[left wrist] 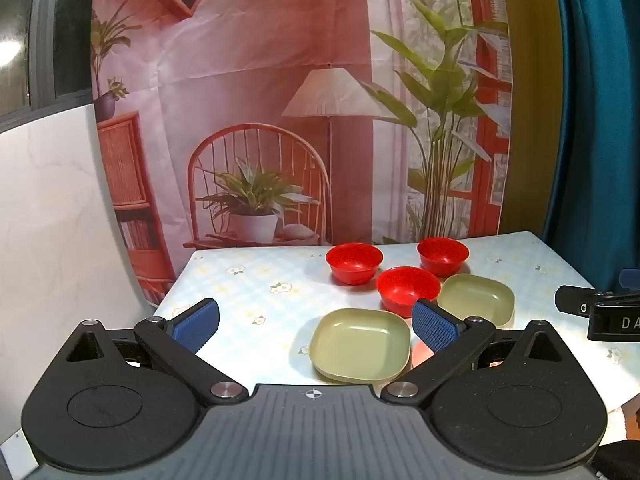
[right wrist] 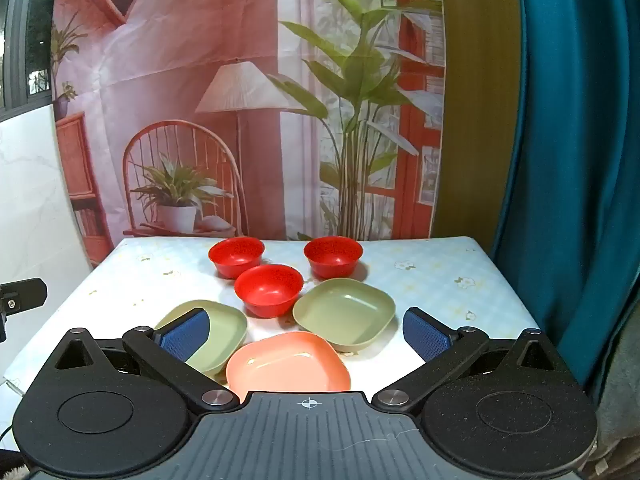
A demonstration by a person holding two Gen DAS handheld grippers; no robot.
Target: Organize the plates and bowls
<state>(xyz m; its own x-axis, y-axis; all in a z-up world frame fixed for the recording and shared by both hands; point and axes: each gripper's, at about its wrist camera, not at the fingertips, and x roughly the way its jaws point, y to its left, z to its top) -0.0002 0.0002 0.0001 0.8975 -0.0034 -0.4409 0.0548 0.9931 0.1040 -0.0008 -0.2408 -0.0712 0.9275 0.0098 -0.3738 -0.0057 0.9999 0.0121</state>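
The only writing that can be read is the pair of white letters "DA" on the black body of the right gripper (left wrist: 604, 312), seen at the right edge of the left wrist view. Three red bowls (right wrist: 268, 289) are shown upright in a triangle on the table (right wrist: 440, 280), which is covered with a pale blue checked cloth printed with small flowers; each bowl is round, glossy and empty. Nearer the cameras are set two olive-green plates (right wrist: 345, 313), square with rounded corners and raised rims, one to each side of the front bowl. A salmon-pink plate (right wrist: 289, 362) of the same form is seen whole only in the right wrist view; in the left wrist view it is almost wholly hidden behind a blue pad and the near green plate. The left gripper (left wrist: 316, 322) and the right gripper (right wrist: 306, 334) are both held spread wide above the table, nothing between the pads. A printed backdrop (right wrist: 240, 100) of a room is hung behind the table.
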